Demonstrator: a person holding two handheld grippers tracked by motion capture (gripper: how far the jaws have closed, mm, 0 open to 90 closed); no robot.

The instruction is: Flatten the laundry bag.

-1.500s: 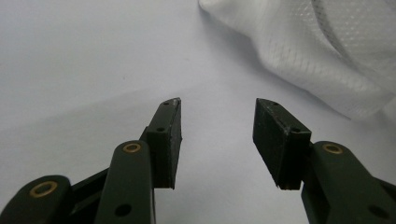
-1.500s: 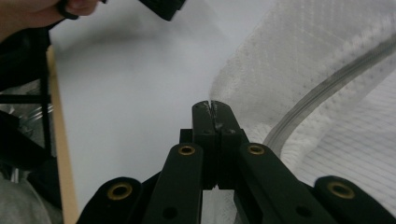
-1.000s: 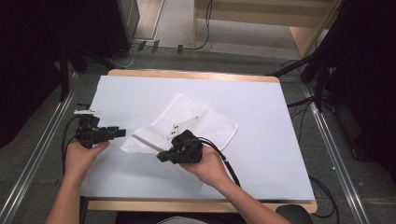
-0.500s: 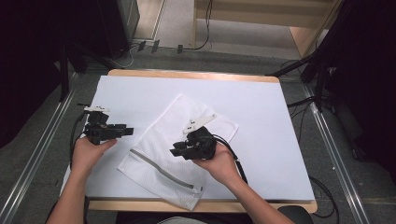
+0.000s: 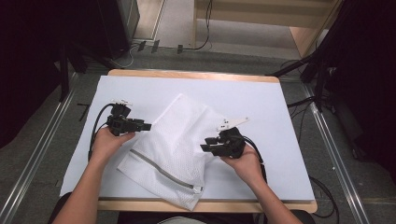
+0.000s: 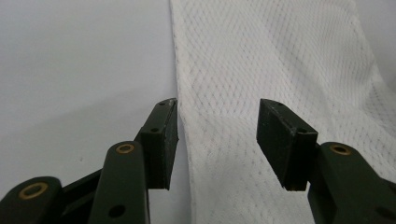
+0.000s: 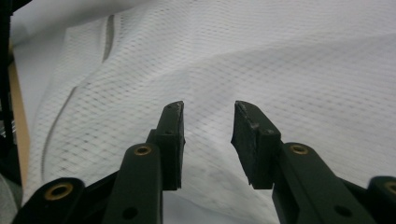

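Two grippers flank the mesh bag [image 5: 173,144] lying mid-counter [image 5: 261,98]; left gripper [image 5: 145,126] at its left edge, fingers open and empty; right gripper [image 5: 205,143] has just been opening, nothing between; a shallow pinch could slip off the mesh.

We're in a lab-style recording bay: a wooden table [image 5: 194,74] under a white sheet [image 5: 261,100] sits between metal floor rails [image 5: 39,154]. Black curtains [image 5: 364,60] hang around, and cables [image 5: 205,28] trail across the grey floor.
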